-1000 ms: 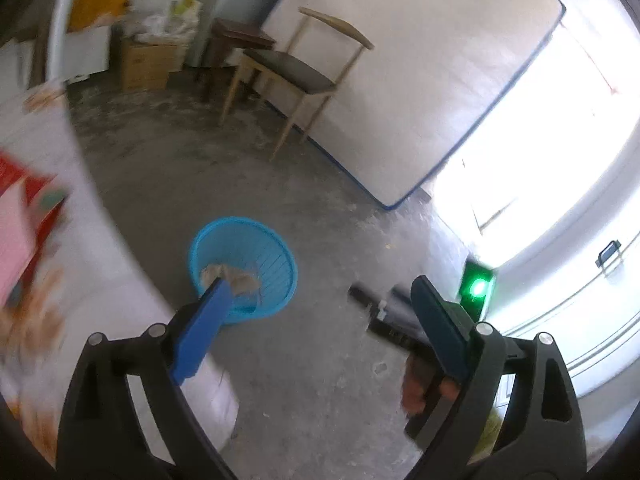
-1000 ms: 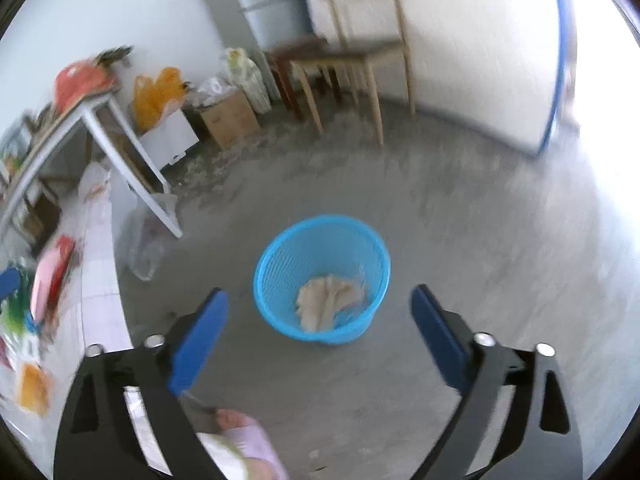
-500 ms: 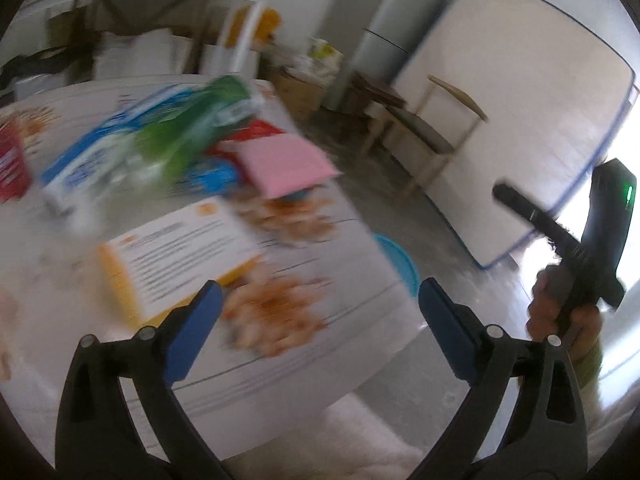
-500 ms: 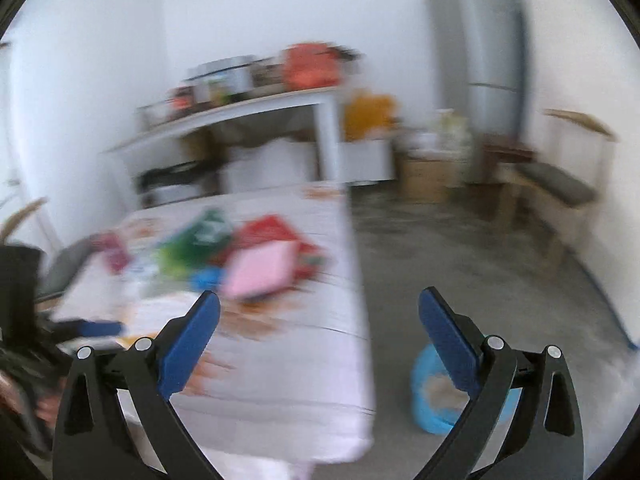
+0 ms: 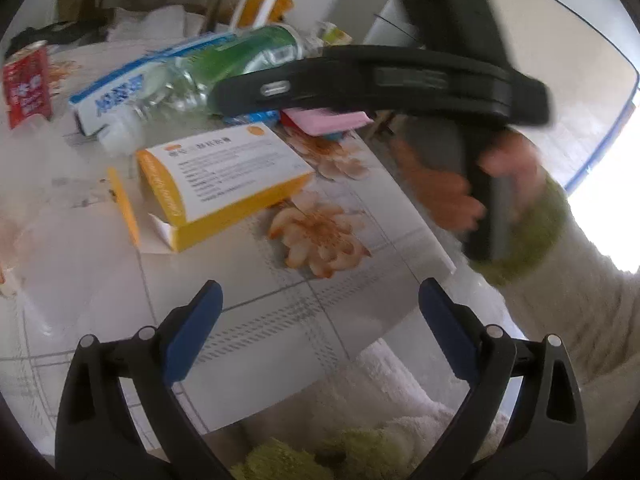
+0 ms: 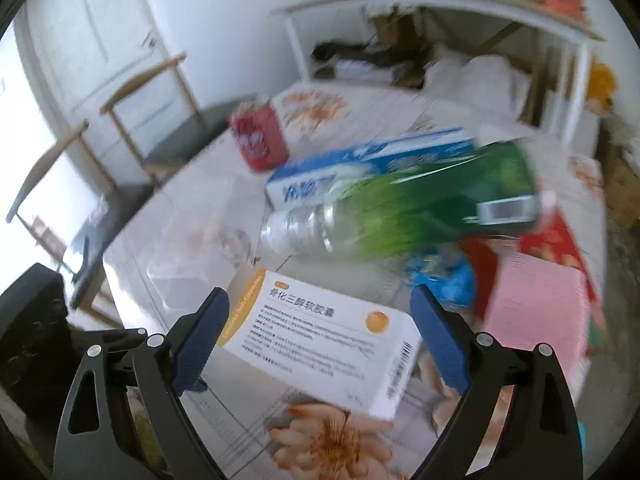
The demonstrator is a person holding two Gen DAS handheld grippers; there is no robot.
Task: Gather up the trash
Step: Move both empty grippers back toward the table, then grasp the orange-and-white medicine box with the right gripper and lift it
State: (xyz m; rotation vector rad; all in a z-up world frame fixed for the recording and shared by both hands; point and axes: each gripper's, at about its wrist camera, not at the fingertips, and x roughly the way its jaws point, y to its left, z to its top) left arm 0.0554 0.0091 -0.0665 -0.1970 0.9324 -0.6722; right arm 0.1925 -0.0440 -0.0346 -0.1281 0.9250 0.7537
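The trash is spread over a flower-patterned counter. Nearest the tongs, a white and orange medicine box is seen lying flat; in the left wrist view its end flap is shown open. In the right wrist view the box is framed between the blue pads of the right tongs, which are held above it and are closing; the pads are not seen pressing on it, and contact cannot be told through the blur. Beyond the box, a clear plastic bottle with a green label is laid on its side, its neck turned toward the left of that view, and just behind it a blue and white carton is laid lengthwise. A red can is stood upright further back. To the right of the box, a pink pad and a crumpled blue wrapper are found, with red packaging under them.

The left tongs are held wide apart over bare counter near its front edge, with nothing between the pads. In the left wrist view the black body of the right tool is seen crossing above the litter, gripped by a hand in a cream sleeve with a green cuff. Wooden chairs and a white shelf table are seen behind the counter.
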